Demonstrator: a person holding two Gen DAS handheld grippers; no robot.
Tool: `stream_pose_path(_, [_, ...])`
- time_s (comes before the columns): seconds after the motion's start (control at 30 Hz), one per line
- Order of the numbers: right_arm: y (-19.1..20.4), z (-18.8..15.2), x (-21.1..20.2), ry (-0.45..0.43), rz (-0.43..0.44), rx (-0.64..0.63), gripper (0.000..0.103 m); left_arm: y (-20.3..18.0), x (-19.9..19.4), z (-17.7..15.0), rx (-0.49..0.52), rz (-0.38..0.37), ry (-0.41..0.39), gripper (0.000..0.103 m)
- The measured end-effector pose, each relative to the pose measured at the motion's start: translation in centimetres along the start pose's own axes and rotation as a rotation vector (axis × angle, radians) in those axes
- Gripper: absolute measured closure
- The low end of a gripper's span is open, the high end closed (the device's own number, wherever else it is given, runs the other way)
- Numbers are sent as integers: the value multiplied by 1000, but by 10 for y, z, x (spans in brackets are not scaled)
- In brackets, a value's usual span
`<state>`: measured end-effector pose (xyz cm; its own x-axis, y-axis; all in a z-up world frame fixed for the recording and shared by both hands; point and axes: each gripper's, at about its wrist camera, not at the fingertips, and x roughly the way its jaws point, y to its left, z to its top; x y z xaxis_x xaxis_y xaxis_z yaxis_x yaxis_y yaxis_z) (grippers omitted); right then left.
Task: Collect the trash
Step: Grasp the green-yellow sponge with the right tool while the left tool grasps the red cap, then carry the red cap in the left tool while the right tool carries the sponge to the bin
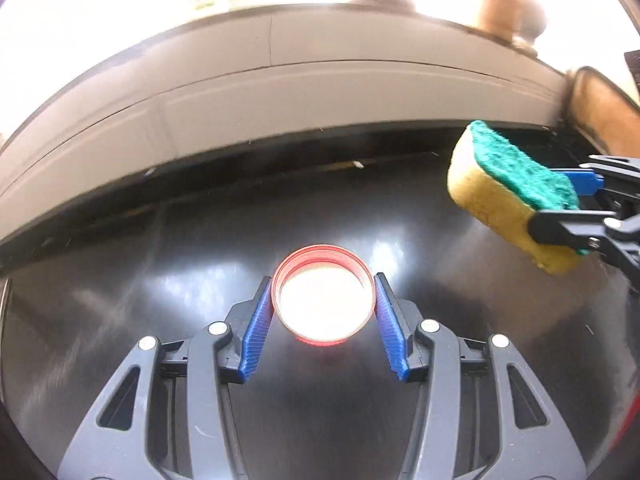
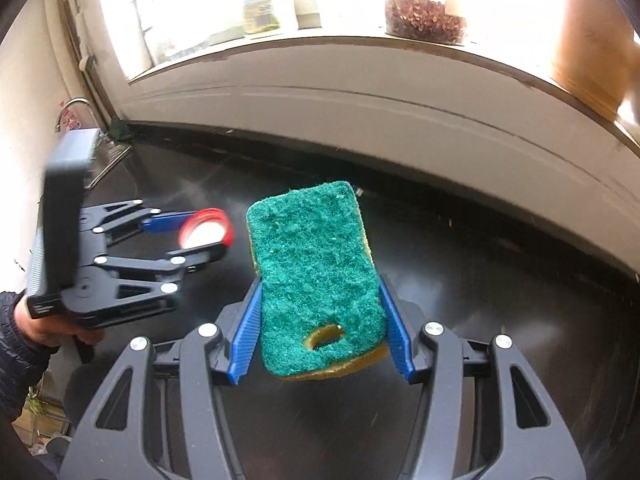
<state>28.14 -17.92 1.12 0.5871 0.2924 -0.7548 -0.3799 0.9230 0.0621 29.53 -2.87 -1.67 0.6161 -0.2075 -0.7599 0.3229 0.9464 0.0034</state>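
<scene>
Both grippers' fingers (image 1: 260, 320) clamped, loaded.

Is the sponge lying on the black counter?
No, the sponge is gripped between the right claw's blue pads, lifted clear of the counter.

Black counter (image 2: 480, 280), faucet (image 2: 74, 110), windowsill jar of flakes (image 2: 424, 20)

No readable text, labels, brands or numbers anywhere; small print on distant items too blurred to make out.
</scene>
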Motion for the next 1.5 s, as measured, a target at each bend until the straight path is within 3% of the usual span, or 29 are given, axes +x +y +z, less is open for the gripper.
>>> stream_pose_path(0.23, [56,-82,-48,12,3,5,48,-36,-95,-90,-16,12,0,54])
stream_pose_path(0.4, [82,-116,-66,1,19,17,48,-45,-128,-153,-16,20,2,54])
stream_pose_path(0.47, [88,-128,-73,-2,21,17,48,-45,-136,-162,-30,19,-1,54])
stream_pose_path(0.67, [111,-132,-82,-16,35,-6,48,-28,-159,-176,-58,44,-29,54])
stream_pose_path(0.83, [157,-117,-73,-29,88,-75,48,6,-191,-199,-111,102,-58,54])
stream_pose_path(1.0, [242,-97,-47,-23,212,-191,48,59,-232,-242,-204,218,-65,54])
stream_pose_path(1.17, [347,-97,-21,4,364,-325,48,123,-286,-314,-357,384,-50,54])
stream_pose_path(1.3, [432,-113,-1,52,486,-427,48,162,-326,-383,-486,504,-20,54])
stream_pose_path(1.5, [539,-159,31,161,605,-552,48,196,-357,-479,-660,581,34,54])
